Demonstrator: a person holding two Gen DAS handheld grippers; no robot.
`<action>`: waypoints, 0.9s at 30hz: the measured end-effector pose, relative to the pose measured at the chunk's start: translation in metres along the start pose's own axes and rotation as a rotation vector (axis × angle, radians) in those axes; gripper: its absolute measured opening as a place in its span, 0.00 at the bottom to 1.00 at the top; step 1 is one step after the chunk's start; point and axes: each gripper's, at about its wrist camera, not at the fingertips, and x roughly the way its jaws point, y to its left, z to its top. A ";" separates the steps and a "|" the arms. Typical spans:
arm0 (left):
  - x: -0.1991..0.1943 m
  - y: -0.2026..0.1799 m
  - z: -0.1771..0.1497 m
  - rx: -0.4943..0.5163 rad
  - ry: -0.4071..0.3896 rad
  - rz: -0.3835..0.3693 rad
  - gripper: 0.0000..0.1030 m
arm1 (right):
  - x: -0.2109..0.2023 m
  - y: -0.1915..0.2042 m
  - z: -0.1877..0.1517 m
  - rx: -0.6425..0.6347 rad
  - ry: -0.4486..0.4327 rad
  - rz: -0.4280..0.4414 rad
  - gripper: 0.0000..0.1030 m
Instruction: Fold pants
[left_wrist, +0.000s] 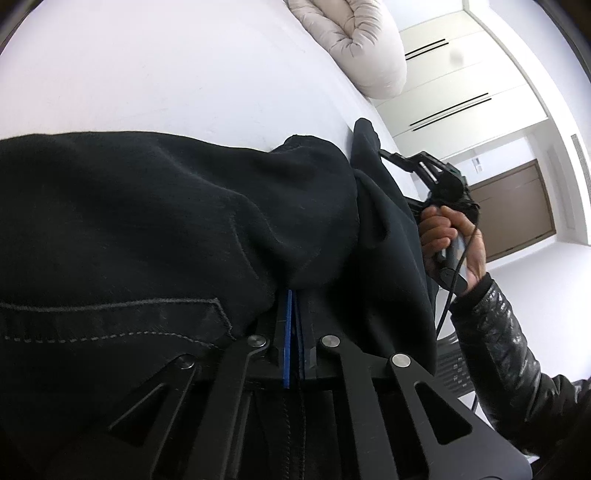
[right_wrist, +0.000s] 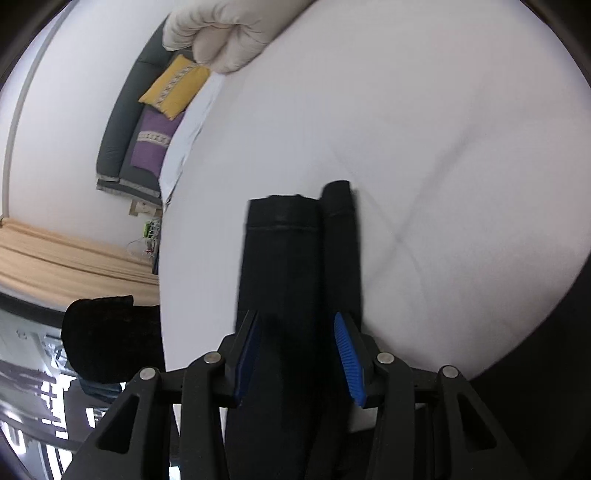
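The pants are dark, heavy cloth lying on a white bed, and both tools have hold of them or nearly so. In the left wrist view the waist end with its stitched pocket spreads out to the left of the fingers and ahead of them, while a fold of fabric hangs down over the tips. The left gripper has its blue pads pressed together with only a thin edge of cloth between them — a pinch on the pants near the pocket seam. In the right wrist view the two legs run straight out ahead of the fingers, side by side, hems at the far end, resting on the sheet. The right gripper stands half spread with the leg cloth between its pads; the left pad seems to touch the fabric, the right pad stands slightly clear, so I cannot call it a firm grip. To the right of the left fingers, a hand in a dark sleeve holds the other tool at the mattress edge. A pale duvet is bunched well beyond the pants. As for progress: the legs look already laid one alongside the other, so the lengthwise fold seems done — the crosswise folds, bringing hems toward waist, are likely still to come.
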 end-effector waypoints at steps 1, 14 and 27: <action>-0.001 0.000 -0.001 0.001 -0.001 0.001 0.02 | 0.002 0.001 -0.001 0.004 0.001 0.005 0.44; 0.003 0.001 0.002 -0.006 0.002 -0.002 0.02 | 0.007 0.015 0.017 -0.078 -0.035 0.028 0.05; -0.002 0.002 0.007 -0.005 -0.002 -0.010 0.02 | -0.164 -0.057 -0.016 0.031 -0.363 0.043 0.04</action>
